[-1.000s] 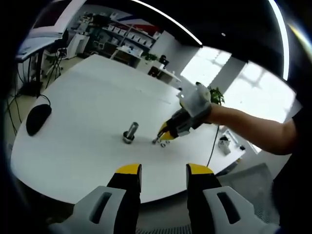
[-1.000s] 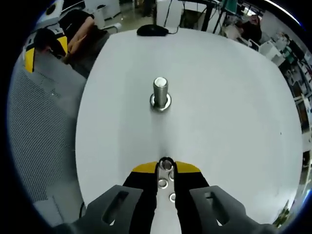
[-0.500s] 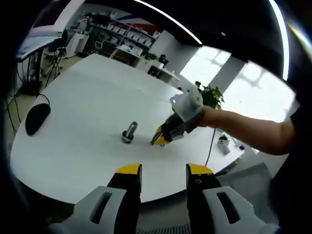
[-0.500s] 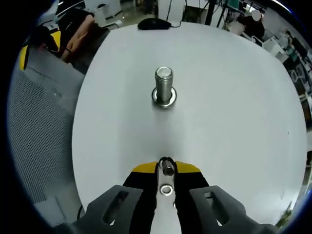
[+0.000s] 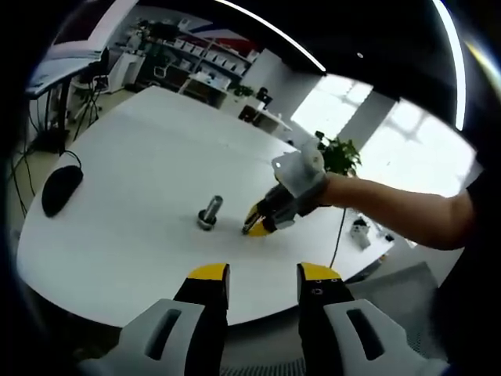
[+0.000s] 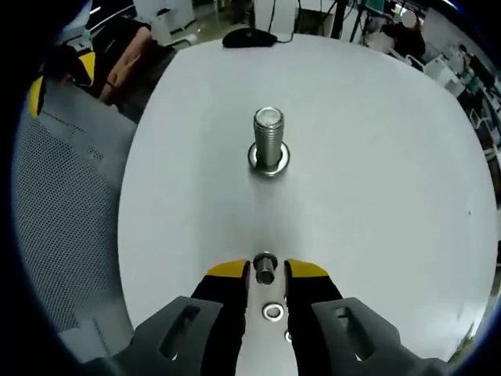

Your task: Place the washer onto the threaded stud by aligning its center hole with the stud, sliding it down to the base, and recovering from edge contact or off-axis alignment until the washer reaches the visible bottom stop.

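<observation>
- A small silver metal washer (image 6: 265, 269) sits at lower centre of the right gripper view, pinched between the nearly closed yellow-tipped jaws of the right gripper (image 6: 265, 272).
- The upright threaded steel stud (image 6: 268, 142) stands at upper centre on the round white table (image 6: 376, 172), well apart; the washer is not yet placed.
- Spare washers (image 6: 273, 312) lie below.
- The left gripper (image 5: 262, 280) hangs open and empty, low in its view.

Both hand-held grippers are showing grey moulded plastic bodies with slotted cut-outs, carrying black fingers (image 5: 207, 301) capped in yellow. The right gripper (image 5: 254, 227) is showing a pale grey housing. The person's forearm (image 5: 391, 211) is appearing bare, without sleeve.
</observation>
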Action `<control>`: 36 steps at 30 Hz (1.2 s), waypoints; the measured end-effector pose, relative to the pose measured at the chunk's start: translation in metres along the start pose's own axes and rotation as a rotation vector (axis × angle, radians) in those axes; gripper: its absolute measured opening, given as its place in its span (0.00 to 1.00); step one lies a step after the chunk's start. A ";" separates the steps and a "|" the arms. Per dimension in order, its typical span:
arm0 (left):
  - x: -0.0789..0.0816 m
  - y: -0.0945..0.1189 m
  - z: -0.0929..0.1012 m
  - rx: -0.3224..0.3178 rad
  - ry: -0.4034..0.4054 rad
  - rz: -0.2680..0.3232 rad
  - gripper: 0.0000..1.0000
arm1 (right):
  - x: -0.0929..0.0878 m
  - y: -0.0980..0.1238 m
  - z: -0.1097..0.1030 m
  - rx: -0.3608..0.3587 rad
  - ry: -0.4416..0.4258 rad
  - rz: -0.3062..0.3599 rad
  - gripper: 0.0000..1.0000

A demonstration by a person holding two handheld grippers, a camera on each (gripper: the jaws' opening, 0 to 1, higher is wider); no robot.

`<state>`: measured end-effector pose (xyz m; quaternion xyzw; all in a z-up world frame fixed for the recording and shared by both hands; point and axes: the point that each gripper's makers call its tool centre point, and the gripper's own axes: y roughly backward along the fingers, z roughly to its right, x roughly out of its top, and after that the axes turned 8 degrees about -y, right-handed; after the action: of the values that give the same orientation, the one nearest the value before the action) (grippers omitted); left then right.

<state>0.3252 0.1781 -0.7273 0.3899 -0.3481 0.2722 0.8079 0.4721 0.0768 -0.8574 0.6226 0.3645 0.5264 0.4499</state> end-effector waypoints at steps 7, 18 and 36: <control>-0.001 0.000 0.001 -0.004 -0.001 -0.006 0.32 | -0.012 0.010 0.009 -0.027 -0.058 0.025 0.26; -0.001 0.000 0.000 -0.002 -0.006 -0.005 0.32 | -0.027 0.024 0.011 -0.067 -0.151 0.101 0.27; -0.001 0.000 0.001 -0.006 -0.011 -0.003 0.32 | -0.033 0.042 0.001 -0.140 -0.277 0.310 0.26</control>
<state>0.3242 0.1768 -0.7271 0.3893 -0.3529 0.2676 0.8077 0.4664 0.0323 -0.8281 0.7050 0.1617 0.5224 0.4515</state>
